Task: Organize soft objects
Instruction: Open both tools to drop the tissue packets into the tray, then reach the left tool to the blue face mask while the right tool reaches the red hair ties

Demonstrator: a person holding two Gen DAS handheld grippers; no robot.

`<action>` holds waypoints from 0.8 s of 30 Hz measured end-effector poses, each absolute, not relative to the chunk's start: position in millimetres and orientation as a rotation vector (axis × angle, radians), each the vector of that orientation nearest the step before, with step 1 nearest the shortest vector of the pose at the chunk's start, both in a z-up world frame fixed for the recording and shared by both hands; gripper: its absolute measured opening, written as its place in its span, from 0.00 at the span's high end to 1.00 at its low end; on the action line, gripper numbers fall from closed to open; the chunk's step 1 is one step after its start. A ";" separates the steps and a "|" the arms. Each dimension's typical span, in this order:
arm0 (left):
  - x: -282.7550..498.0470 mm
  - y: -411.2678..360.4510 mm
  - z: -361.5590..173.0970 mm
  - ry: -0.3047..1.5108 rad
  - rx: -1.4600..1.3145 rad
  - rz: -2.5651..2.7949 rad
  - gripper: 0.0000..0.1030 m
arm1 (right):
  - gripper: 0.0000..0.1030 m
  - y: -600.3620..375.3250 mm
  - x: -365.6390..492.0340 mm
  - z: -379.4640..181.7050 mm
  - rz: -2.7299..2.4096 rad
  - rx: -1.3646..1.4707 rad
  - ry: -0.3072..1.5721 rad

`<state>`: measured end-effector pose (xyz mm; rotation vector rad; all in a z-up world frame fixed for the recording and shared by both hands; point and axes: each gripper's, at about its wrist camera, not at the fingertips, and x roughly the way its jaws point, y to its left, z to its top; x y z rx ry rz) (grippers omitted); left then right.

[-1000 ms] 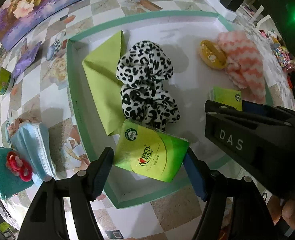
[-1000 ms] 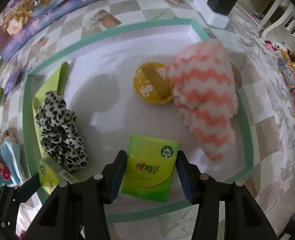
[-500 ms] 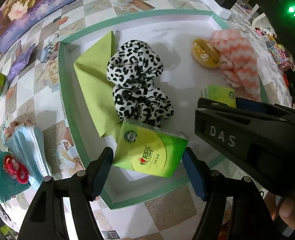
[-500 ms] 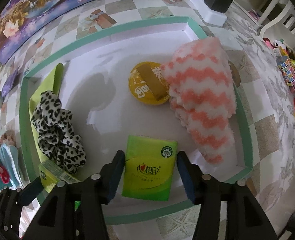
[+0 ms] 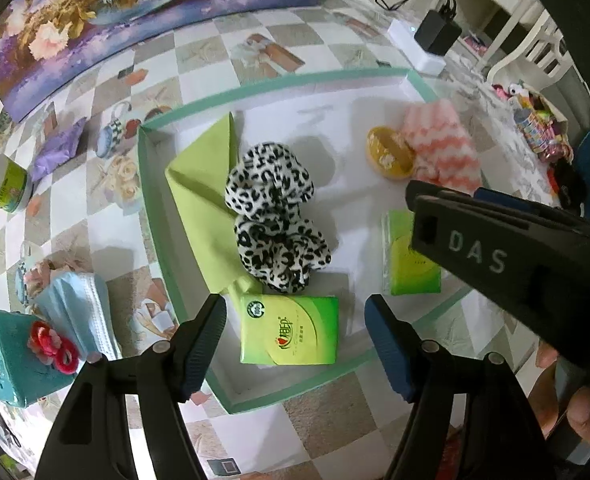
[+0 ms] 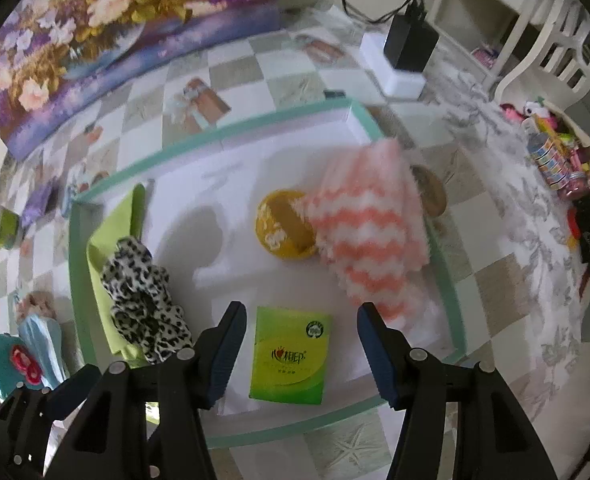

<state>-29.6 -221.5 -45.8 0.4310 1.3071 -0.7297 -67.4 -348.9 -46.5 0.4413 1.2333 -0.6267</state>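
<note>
Both tissue packs lie inside the white tray (image 5: 157,216), along its near rim. The left gripper (image 5: 295,338) hovers over one tissue pack (image 5: 291,330), fingers apart and clear of it. The right gripper (image 6: 301,346), whose fingers have just been opening, stands likewise above the other tissue pack (image 6: 291,356). A likely risk: the leopard scrunchie (image 5: 273,216), touching the left pack, could snag on a finger reaching past it and be dragged.
</note>
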 end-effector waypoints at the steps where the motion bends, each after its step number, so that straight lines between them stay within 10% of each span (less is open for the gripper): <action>1: -27.4 -218.9 -45.7 1.303 0.428 -0.728 0.29 | 0.40 -348.7 -67.9 -43.0 -0.630 0.440 1.222; 24: 47.4 -145.9 -25.5 1.226 0.109 -0.481 0.14 | 0.27 -340.4 -61.1 -34.0 -0.621 0.400 1.188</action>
